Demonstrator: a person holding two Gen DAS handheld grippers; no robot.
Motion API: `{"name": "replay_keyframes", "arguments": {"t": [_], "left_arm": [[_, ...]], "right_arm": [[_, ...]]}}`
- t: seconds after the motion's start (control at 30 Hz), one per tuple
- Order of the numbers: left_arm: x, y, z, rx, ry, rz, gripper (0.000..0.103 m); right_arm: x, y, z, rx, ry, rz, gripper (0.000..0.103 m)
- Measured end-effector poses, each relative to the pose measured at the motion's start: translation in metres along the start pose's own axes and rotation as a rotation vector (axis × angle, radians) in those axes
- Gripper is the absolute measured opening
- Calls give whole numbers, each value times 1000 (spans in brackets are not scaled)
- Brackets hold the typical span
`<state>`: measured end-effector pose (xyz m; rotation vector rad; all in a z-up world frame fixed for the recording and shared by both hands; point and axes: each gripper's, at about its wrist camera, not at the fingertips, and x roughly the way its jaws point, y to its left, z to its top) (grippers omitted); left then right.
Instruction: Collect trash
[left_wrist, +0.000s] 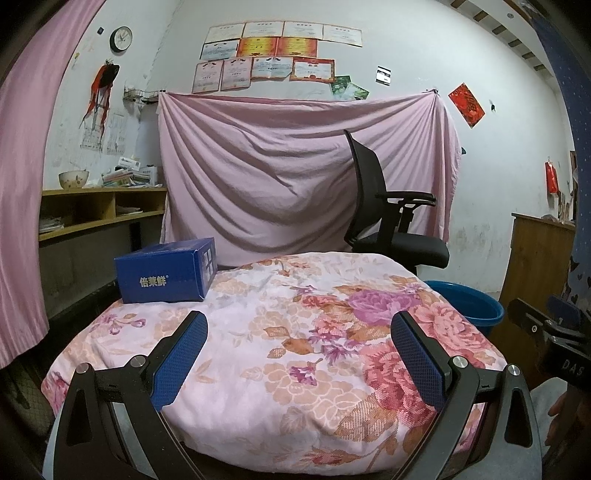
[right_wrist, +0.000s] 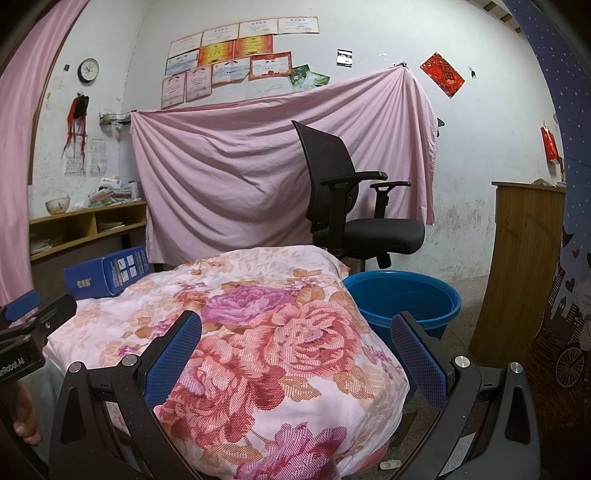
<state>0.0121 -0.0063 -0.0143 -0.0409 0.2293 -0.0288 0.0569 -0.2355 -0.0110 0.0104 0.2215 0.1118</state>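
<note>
I see no loose trash anywhere; the only candidate is a blue box (left_wrist: 166, 271) lying at the far left edge of the floral cloth (left_wrist: 280, 332), and I cannot tell whether it is empty. The cloth covers whatever it rests on, so the surface underneath is hidden. My left gripper (left_wrist: 299, 354) hovers over the near part of the cloth, its blue-padded fingers spread wide with nothing between them. My right gripper (right_wrist: 295, 354) hangs over the cloth's right corner, fingers likewise apart and empty. To the right of the cloth, on the floor, stands a blue basin (right_wrist: 402, 299); its inside is dark and I cannot make out any contents. Behind it is a black office chair (right_wrist: 351, 206), and behind that a pink sheet (right_wrist: 229, 177) hangs on the wall, hiding what is behind it. A wooden shelf (left_wrist: 99, 210) at the left holds papers, too small to read.
</note>
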Motion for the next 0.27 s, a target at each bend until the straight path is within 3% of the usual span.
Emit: {"name": "replay_keyframes", "arguments": {"t": [0.27], "left_arm": [[0,0,0,0,3,-2,97]], "right_arm": [[0,0,0,0,1,0,103]]}}
